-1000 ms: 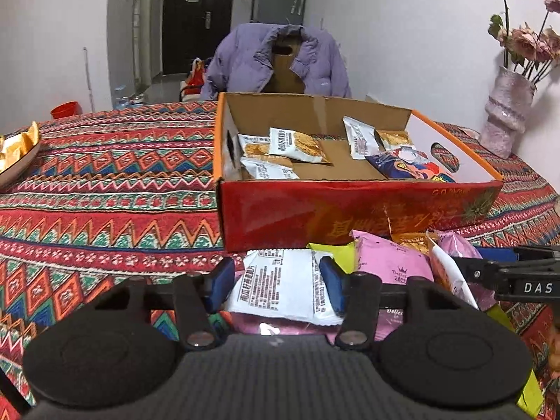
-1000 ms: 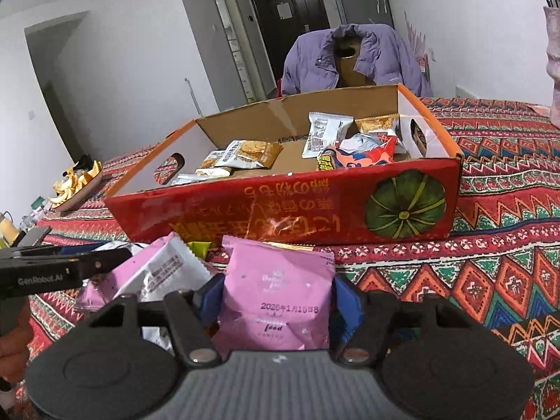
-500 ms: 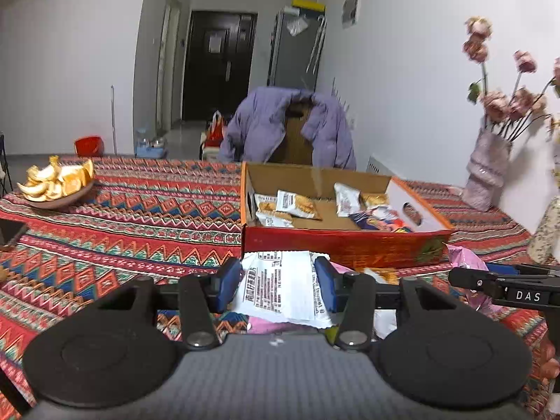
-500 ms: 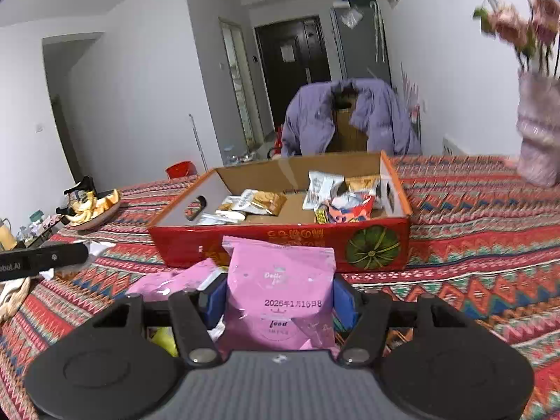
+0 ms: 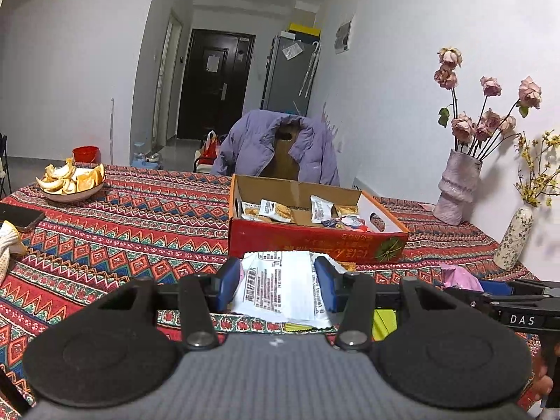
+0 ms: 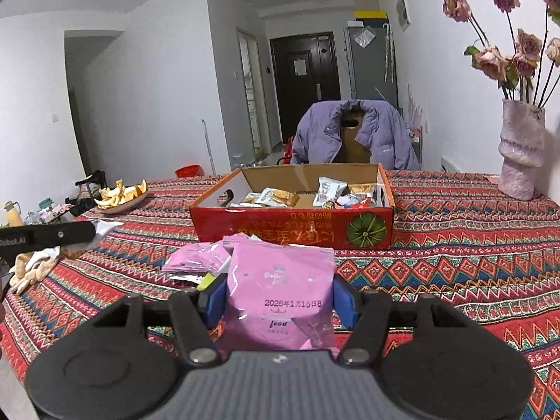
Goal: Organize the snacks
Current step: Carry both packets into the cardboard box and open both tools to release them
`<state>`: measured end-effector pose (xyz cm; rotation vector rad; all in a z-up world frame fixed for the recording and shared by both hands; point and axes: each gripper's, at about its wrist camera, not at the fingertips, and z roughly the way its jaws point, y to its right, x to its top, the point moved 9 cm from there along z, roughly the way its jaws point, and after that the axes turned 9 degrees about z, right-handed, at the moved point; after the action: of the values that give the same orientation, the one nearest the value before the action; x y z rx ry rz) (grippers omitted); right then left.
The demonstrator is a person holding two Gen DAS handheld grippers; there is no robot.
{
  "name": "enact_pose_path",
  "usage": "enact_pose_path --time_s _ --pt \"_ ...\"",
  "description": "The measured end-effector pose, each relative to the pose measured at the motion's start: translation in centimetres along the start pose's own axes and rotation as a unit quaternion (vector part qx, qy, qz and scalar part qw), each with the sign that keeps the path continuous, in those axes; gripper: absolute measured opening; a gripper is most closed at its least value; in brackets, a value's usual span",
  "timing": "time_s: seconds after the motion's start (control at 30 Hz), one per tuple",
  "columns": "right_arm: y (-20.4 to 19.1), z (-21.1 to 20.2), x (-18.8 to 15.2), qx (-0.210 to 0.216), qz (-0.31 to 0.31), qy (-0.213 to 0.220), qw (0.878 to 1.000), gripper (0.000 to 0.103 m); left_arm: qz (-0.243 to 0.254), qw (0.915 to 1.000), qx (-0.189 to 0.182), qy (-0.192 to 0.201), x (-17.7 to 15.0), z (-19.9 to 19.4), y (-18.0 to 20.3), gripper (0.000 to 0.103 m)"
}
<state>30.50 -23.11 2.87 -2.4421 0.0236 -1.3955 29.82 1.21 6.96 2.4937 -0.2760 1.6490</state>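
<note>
Left wrist view: the surface [image 5: 115,231], under a patterned red cloth, ran out of frame at both sides. The red cardboard box [image 5: 315,241] sat mid-surface, open-topped, several snack packets inside; its near wall hid their lower parts. Purple jacket [image 5: 252,147] draped over a chair behind the box. The left tool [image 5: 278,281] gripped a white printed packet [image 5: 280,287] between its blue pads, packet held above the surface short of the box; print too small to read. The right tool [image 6: 280,297] clamped a pink packet [image 6: 280,297], its lower end hidden by the tool body. More pink packets [image 6: 196,260] lay loose before the box, partly covered.
</note>
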Motion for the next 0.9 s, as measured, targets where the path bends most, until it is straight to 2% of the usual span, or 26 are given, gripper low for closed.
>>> enact_pose_path --time_s 0.2,0.27,0.33,0.47,0.6,0.73,0.9 --pt "0.1 -0.1 -0.1 0.008 0.006 -0.002 1.0 0.061 0.001 1.0 -0.005 0.003 0.2 -0.1 0.4 0.048" --pt "0.2 0.2 0.2 0.028 0.026 -0.008 0.999 0.061 -0.005 0.9999 -0.014 -0.001 0.5 0.6 0.4 0.048" --pt "0.4 0.7 1.0 0.049 0.04 -0.012 0.998 0.061 -0.007 0.9997 -0.023 0.001 1.4 1.7 0.2 0.048" --pt "0.5 2.9 4.5 0.048 0.022 0.001 0.999 0.061 0.014 0.9995 -0.021 0.019 4.8 4.9 0.2 0.048" --pt "0.6 6.8 8.8 0.064 0.023 -0.001 0.998 0.061 0.018 0.9994 -0.024 0.014 7.7 9.9 -0.1 0.048" --pt "1.5 13.0 13.2 0.073 0.033 -0.018 0.997 0.061 0.016 0.9996 -0.023 -0.004 10.2 16.4 -0.6 0.048" --pt "3.2 23.4 16.4 0.082 0.074 -0.077 0.991 0.061 0.009 0.9988 -0.026 -0.041 11.3 24.4 -1.1 0.048"
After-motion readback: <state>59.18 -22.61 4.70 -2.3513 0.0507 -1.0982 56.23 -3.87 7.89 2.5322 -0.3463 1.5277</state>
